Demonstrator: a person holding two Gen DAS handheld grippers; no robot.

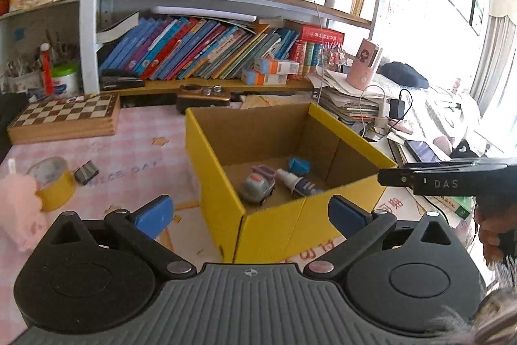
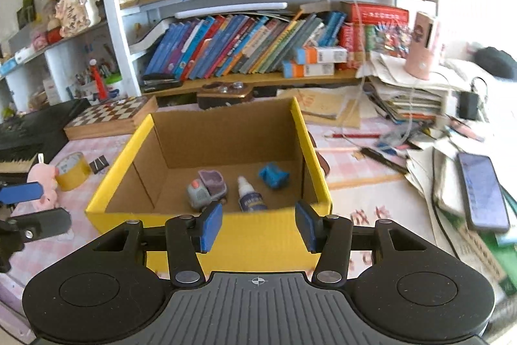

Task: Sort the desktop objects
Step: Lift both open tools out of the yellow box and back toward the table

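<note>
While both tongs, left (image 1: 250,215) spread wide and right (image 2: 258,227) partly spread, hang empty, the box (image 2: 206,225) rim lies just ahead, tabletop (image 1: 135,157) bare leftward.

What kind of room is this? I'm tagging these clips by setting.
Most likely a home study desk, perhaps a child's. Shelves crammed with leaning books rise behind a pink checked tablecloth, and a folding chessboard, pen pots and a yellow sorting box holding small toys sit on it.
</note>
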